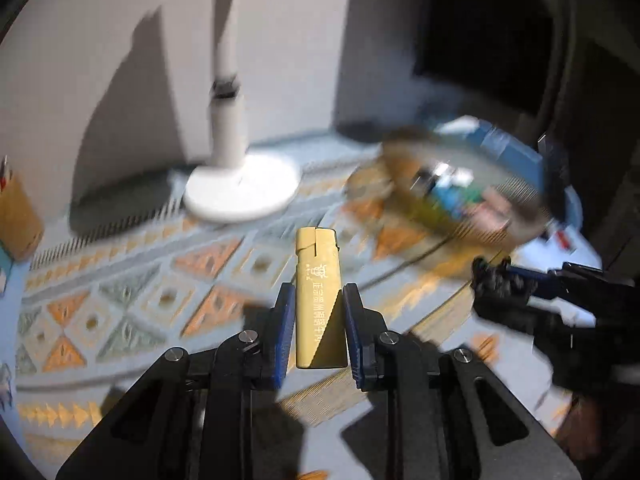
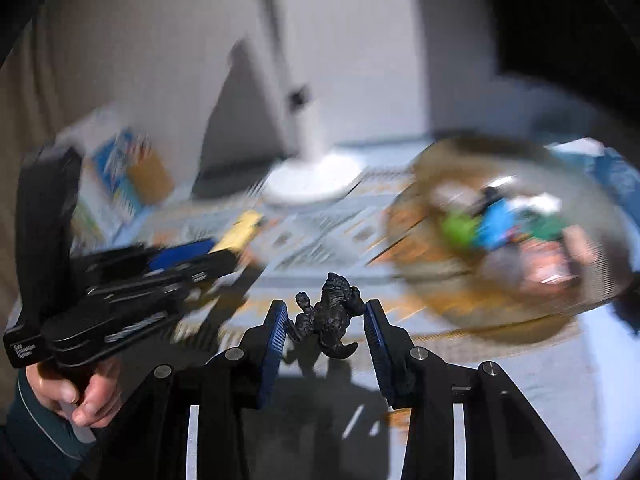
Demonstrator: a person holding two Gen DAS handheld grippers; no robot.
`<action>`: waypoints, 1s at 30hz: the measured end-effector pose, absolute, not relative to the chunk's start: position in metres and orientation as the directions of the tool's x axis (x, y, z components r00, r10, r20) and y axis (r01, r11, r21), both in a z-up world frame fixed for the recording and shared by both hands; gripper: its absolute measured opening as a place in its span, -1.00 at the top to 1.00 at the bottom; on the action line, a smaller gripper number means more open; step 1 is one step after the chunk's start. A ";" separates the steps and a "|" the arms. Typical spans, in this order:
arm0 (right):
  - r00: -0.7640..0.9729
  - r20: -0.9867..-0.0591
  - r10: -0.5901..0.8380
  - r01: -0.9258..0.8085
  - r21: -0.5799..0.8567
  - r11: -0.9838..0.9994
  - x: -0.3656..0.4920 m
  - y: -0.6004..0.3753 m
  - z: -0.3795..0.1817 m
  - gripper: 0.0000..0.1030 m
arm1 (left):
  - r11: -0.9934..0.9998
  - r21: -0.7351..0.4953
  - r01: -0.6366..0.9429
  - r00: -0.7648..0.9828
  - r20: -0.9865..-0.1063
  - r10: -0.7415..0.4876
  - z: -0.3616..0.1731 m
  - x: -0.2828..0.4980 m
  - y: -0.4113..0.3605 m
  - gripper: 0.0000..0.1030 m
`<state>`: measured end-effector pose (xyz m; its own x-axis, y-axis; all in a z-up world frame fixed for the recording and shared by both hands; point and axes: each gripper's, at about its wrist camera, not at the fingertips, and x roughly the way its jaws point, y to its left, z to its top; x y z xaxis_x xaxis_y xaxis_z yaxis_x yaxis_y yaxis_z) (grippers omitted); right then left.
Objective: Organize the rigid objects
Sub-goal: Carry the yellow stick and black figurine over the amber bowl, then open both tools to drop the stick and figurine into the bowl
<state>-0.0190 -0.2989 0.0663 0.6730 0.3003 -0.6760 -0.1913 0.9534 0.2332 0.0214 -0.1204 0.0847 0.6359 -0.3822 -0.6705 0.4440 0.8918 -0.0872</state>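
My left gripper is shut on a yellow lighter, which stands upright between the blue pads above the patterned tablecloth. In the right wrist view my right gripper is shut on a small black monster figurine, held by its sides. The left wrist view shows the right gripper low at the right with the dark figurine in it. The left gripper appears blurred at the left of the right wrist view, the lighter sticking out. A round woven basket holding several colourful small items sits at the right.
A white lamp base with its pole stands mid-table against the wall. A tan pencil holder is at the far left, a blue box behind the basket. A person's hand grips the left gripper's handle. Both views are motion-blurred.
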 end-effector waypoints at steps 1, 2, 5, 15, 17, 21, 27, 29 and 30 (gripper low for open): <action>0.700 -0.658 0.278 -0.163 0.232 0.959 -0.020 -0.315 0.078 0.24 | 0.882 -0.093 0.461 0.646 -0.646 -0.406 0.099 0.022 -0.128 0.60; 0.731 -0.638 0.243 -0.126 0.224 0.966 -0.020 -0.334 0.091 0.24 | 0.875 -0.099 0.474 0.650 -0.631 -0.423 0.110 0.022 -0.134 0.60; 0.793 -0.593 0.139 -0.021 0.201 0.979 -0.016 -0.383 0.125 0.24 | 0.845 -0.117 0.522 0.658 -0.576 -0.486 0.145 0.032 -0.159 0.60; 0.785 -0.614 -0.080 0.199 0.129 0.971 0.048 -0.483 0.140 0.24 | 0.795 -0.202 0.572 0.587 -0.576 -0.569 0.154 0.116 -0.256 0.60; 0.761 -0.641 -0.098 0.222 0.116 0.968 0.061 -0.489 0.128 0.24 | 0.792 -0.219 0.569 0.563 -0.598 -0.570 0.141 0.124 -0.268 0.60; 0.728 -0.679 -0.094 0.228 0.110 0.967 0.076 -0.497 0.107 0.24 | 0.773 -0.291 0.563 0.493 -0.633 -0.597 0.111 0.142 -0.287 0.60; 0.691 -0.718 -0.086 0.224 0.100 0.969 0.095 -0.506 0.080 0.24 | 0.778 -0.303 0.550 0.463 -0.665 -0.586 0.088 0.160 -0.298 0.60; 0.675 -0.733 -0.084 0.230 0.101 0.968 0.103 -0.508 0.071 0.24 | 0.780 -0.299 0.550 0.456 -0.675 -0.580 0.083 0.164 -0.302 0.60; 0.670 -0.738 -0.081 0.232 0.104 0.967 0.105 -0.510 0.067 0.24 | 0.781 -0.296 0.551 0.451 -0.682 -0.576 0.079 0.166 -0.305 0.60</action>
<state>0.1051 -0.5099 0.0667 0.6696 -0.0810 -0.7383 0.2319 0.9672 0.1042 0.1661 -0.3047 0.0794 0.4507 -0.5764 -0.6817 0.5505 0.7806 -0.2960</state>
